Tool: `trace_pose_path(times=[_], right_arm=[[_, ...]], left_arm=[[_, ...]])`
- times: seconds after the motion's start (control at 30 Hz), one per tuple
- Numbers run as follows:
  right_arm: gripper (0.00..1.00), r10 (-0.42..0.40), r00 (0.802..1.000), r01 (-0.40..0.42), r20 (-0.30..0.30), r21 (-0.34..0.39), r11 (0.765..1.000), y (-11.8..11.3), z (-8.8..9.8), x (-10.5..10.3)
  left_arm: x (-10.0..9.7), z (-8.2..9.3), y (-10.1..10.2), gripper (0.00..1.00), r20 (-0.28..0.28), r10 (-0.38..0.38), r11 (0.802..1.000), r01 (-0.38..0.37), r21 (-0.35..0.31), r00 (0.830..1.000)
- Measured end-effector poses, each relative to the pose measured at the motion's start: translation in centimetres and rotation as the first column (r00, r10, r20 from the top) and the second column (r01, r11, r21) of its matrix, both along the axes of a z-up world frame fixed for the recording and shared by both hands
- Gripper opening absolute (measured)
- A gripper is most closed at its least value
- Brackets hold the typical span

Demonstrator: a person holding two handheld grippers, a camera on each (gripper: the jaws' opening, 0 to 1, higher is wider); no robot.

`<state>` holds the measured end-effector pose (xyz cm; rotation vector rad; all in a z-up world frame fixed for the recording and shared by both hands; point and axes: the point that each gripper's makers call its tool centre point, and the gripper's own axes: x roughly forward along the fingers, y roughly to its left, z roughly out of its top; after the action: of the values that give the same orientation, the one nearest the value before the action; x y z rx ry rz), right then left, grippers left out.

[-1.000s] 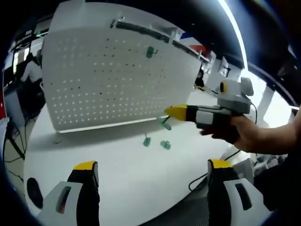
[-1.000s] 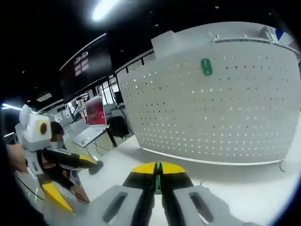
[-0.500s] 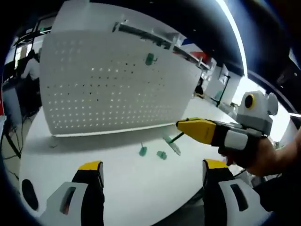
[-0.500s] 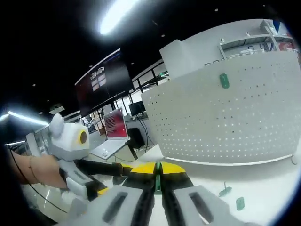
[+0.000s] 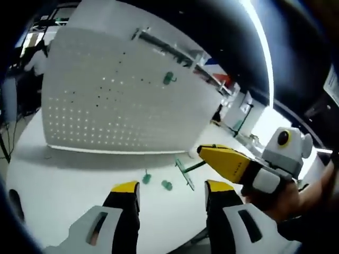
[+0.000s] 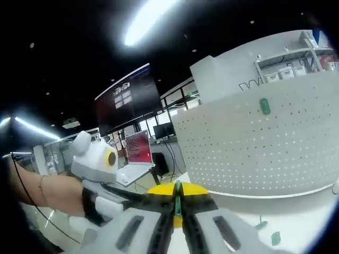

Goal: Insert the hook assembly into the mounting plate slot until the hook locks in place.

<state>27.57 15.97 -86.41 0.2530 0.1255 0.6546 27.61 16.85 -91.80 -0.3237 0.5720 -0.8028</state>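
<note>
The white pegboard mounting plate [image 5: 106, 100] stands upright on the table, with one green hook [image 5: 168, 78] seated high on it. My right gripper [image 5: 204, 152] comes in from the right, shut on a green hook assembly [image 5: 184, 172] whose thin rod and plate hang over the table, well short of the board. My left gripper [image 5: 172, 189] is open and holds nothing. In the right gripper view, my right gripper [image 6: 178, 188] pinches the green hook assembly [image 6: 178, 201]. The pegboard [image 6: 265, 148] with its seated hook [image 6: 264, 106] is ahead on the right. A hand holds the left gripper [image 6: 114, 193] at the left.
Two loose green hooks [image 5: 146, 178] [image 5: 167, 185] lie on the white table [image 5: 63, 180] in front of the board; they show as hooks [image 6: 261, 225] [image 6: 274, 238] in the right gripper view. A red laptop [image 6: 139, 153] and screens stand behind, left of the board.
The right gripper has carried its hook lower and to the right, nearer the left gripper. The left gripper's jaws have drawn closer together. Both cameras have shifted.
</note>
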Motion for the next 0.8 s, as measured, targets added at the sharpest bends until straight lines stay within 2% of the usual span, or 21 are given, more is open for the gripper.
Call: trace_pose_path(times=[0.13, 0.23, 0.37, 0.6, 0.8], right_arm=[[0.0, -0.006, 1.0, 0.006, 0.016, 0.007, 1.0, 0.1, 0.5, -0.2], [0.0, -0.005, 1.0, 0.004, 0.03, 0.012, 1.0, 0.2, 1.0, -0.4], [0.0, -0.001, 0.999, 0.001, 0.049, 0.007, 1.0, 0.4, 1.3, -0.6], [0.0, 0.0, 0.997, 0.0, 0.075, -0.002, 1.0, 0.4, 1.6, -1.0], [0.0, -0.006, 0.995, 0.007, 0.097, -0.016, 1.0, 0.3, 1.8, -1.1]], left_arm=[[-0.1, 0.5, 0.0, 0.37, -0.014, 0.0, 0.999, -0.001, -0.047, 1.0], [-0.6, 1.5, -0.6, 0.28, -0.029, -0.017, 0.993, 0.013, -0.116, 0.999], [-1.0, 1.7, -0.8, 0.15, -0.041, -0.029, 0.991, 0.023, -0.136, 0.999], [-1.6, 2.1, -1.2, 0.09, -0.078, -0.044, 0.982, 0.029, -0.186, 0.996], [-1.8, 2.5, -1.6, 0.05, -0.088, -0.059, 0.975, 0.039, -0.219, 0.994]])
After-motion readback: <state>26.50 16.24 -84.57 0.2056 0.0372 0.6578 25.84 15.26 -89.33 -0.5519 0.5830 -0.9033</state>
